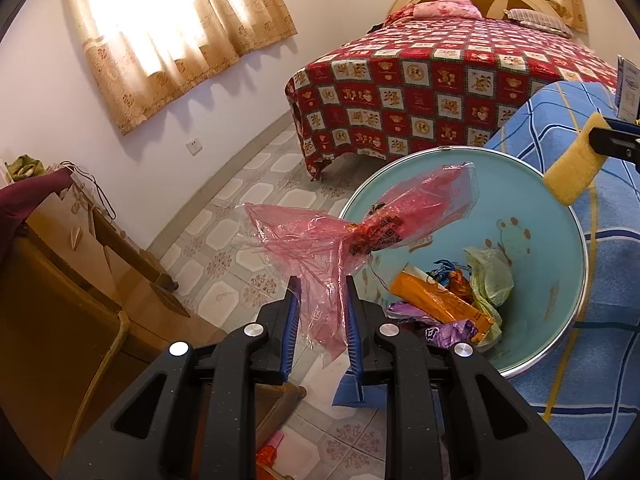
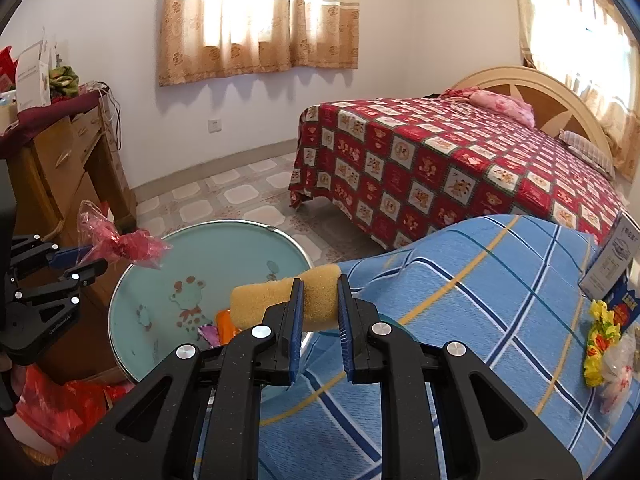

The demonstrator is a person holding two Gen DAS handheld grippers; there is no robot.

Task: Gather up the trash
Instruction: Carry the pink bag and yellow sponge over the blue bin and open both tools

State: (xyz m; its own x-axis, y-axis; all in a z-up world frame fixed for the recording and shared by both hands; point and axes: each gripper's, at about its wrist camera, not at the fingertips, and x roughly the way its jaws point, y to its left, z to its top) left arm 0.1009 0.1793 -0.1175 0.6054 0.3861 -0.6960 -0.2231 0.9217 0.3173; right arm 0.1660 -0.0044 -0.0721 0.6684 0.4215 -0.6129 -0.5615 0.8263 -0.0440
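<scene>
both tools are occupied. left tool, black with blue pads, has its jaws drawn narrow on the lower tail of a crinkled pink-red transparent plastic wrapper; the wrapper fans upward from the pads, and its printed upper end hangs over the near rim of a round pale-blue basin with a metal rim and a cartoon print inside. in the right wrist view the same wrapper sticks out of the left tool just beside the basin's edge.

right tool, of the same make, is closed around a yellow sponge cylinder, gripping it near one end so that most of the sponge juts out to the left above the basin. from the left wrist view the sponge hangs over the basin's far rim.

inside the basin lie an orange snack packet, a purple foil wrapper and a crumpled pale-green plastic bag, heaped together at the bottom.

the basin sits against a surface draped in a blue plaid cloth. on that cloth, well apart from the basin, lie a yellow crumpled wrapper and a white printed card. beyond stands a bed with a red patterned cover, on a tiled floor, and a wooden dresser stands by the wall.
</scene>
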